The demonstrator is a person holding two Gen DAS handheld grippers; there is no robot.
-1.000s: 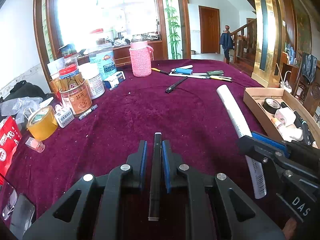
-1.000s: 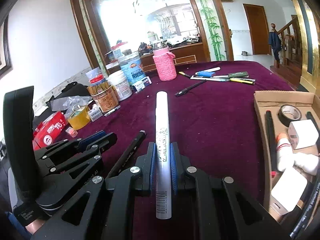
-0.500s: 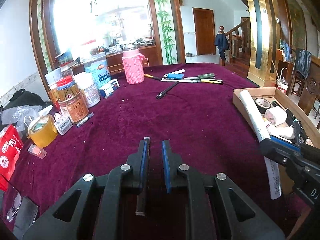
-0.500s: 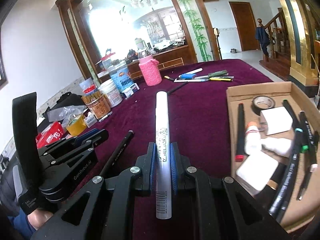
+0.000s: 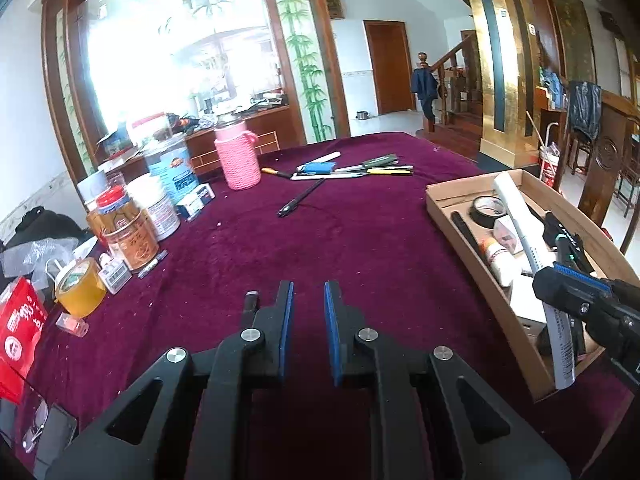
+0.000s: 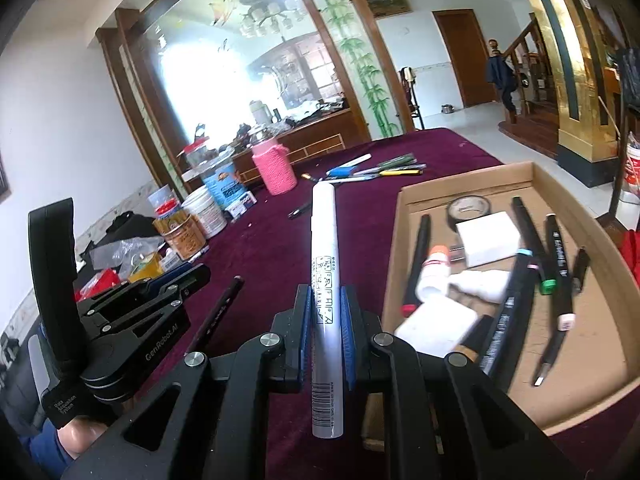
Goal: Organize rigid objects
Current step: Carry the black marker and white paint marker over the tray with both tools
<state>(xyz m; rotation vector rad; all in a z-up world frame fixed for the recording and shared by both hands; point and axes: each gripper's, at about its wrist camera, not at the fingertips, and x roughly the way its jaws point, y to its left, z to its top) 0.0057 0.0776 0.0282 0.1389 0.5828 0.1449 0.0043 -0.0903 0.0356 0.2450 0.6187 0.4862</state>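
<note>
My right gripper is shut on a long white tube and holds it above the maroon table, just left of the cardboard tray. In the left wrist view the tube hangs over the tray. My left gripper is open and empty. A black pen lies on the cloth just left of its left finger; it also shows in the right wrist view.
The tray holds a tape roll, white blocks, markers and pens. Jars, a yellow tape roll, a pink knitted bottle stand at left. More pens lie at the far side.
My left gripper has opened and let go of the black pen, which now lies beside it. My right gripper has carried the white tube rightward to the cardboard tray.
</note>
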